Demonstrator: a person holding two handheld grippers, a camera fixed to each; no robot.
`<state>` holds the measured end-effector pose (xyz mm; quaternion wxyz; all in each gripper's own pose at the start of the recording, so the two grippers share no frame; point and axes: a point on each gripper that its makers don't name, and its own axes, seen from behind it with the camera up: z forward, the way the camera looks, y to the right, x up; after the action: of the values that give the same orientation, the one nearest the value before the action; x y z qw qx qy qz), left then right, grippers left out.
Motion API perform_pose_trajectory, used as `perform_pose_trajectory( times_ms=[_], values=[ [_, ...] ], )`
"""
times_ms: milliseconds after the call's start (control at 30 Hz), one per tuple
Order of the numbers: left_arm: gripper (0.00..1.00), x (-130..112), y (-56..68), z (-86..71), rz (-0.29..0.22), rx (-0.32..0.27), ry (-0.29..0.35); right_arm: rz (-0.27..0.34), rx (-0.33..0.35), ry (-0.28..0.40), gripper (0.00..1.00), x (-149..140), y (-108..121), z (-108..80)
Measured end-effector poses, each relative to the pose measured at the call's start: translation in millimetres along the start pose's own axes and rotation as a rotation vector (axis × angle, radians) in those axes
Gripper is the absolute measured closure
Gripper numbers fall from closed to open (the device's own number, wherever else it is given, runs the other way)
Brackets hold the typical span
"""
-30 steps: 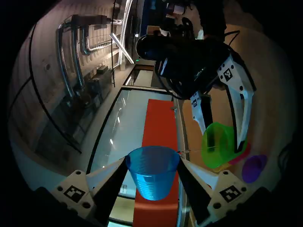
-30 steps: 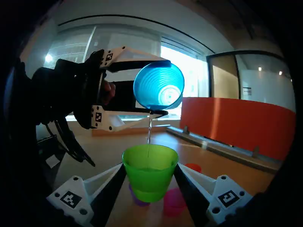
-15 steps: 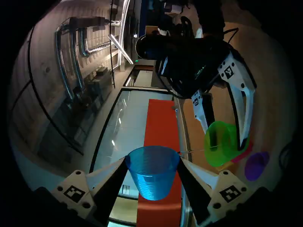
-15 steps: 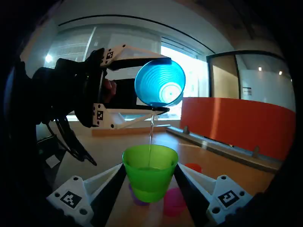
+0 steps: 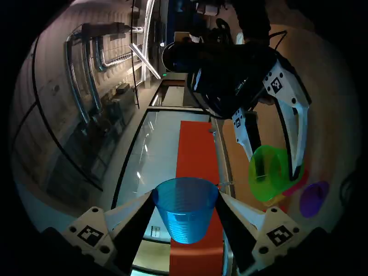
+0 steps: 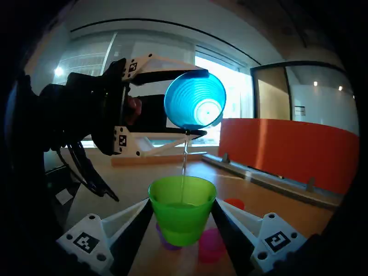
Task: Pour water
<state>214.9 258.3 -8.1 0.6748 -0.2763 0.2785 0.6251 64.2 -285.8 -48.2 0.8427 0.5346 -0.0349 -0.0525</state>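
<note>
Two grippers, two held cups. Clamped in the left gripper [image 5: 185,197], closed to cup width with both fingers pressing its sides: one translucent blue ribbed plastic cup [image 5: 185,214], tipped on its side above the other cup in the right gripper view. One thin stream of water [image 6: 184,168] falling from the blue rim into one translucent green plastic cup [image 6: 182,223], upright, partly filled, pinched between both fingers of the right gripper [image 6: 182,202]. Below, on the wooden tabletop [image 6: 133,184], three more small pieces: one purple cup [image 6: 162,235], one magenta cup [image 6: 211,244], one low red piece [image 6: 235,203]. Behind, one orange partition panel [image 6: 294,147].
</note>
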Motion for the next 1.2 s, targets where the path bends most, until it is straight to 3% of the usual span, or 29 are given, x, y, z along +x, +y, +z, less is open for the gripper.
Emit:
perform_pose_trajectory(
  times_ms=[1200],
  values=[
    [0.13,9.0,-2.5,7.7,0.085,0.007,0.016,-0.003,-0.006,0.014,0.12,5.3,5.4,-1.7]
  ],
)
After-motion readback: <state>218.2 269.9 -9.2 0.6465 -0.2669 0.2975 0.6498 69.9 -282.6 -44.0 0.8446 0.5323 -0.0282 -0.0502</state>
